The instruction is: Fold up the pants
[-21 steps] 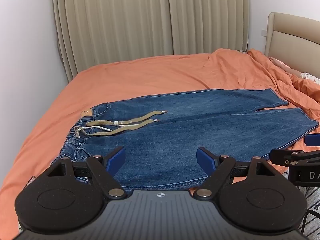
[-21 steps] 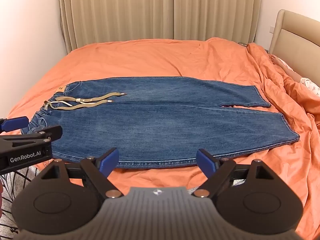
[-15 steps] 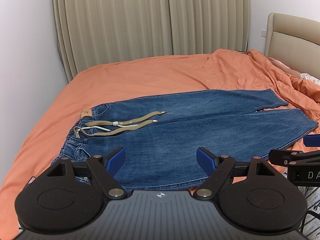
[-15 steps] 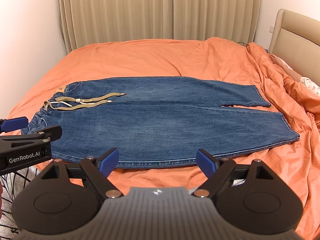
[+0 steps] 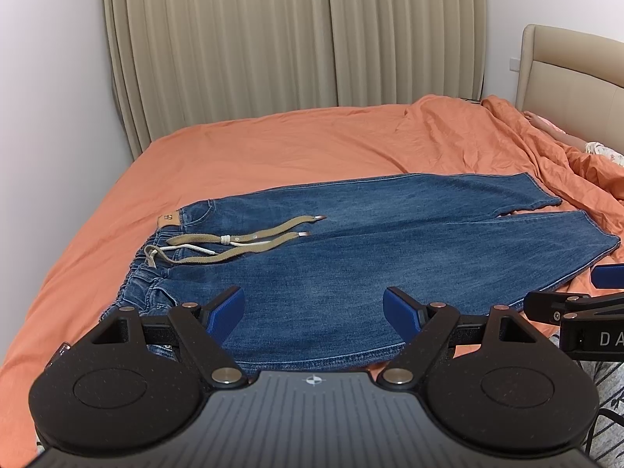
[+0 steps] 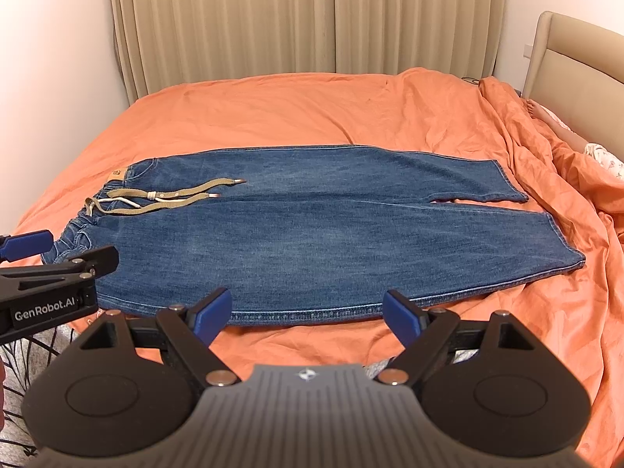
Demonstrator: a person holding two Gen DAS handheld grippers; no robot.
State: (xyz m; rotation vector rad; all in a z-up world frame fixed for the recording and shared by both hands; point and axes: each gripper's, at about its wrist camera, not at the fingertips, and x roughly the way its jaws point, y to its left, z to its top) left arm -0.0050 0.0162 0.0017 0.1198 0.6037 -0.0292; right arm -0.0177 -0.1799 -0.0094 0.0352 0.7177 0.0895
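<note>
Nothing much has moved since a moment ago: both of my grippers sit in almost the same spots and the pants have not shifted. My left gripper (image 5: 314, 308) is spread wide with nothing between its blue pads, and it hangs over the near edge of the pants (image 5: 370, 241), close to the waist end. My right gripper (image 6: 308, 312) is spread wide too and holds nothing. It hangs over the orange sheet (image 6: 312, 109) just in front of the long near seam of the pants.

From my right camera the tip of my left gripper pokes in at the left side. The blue pants lie flat on the bed, waist to the left and leg ends to the right. A tan drawstring (image 6: 171, 199) rests on top near the waist. Behind the bed hang beige curtains (image 6: 312, 19), and a padded headboard (image 6: 577, 62) stands at the right.
</note>
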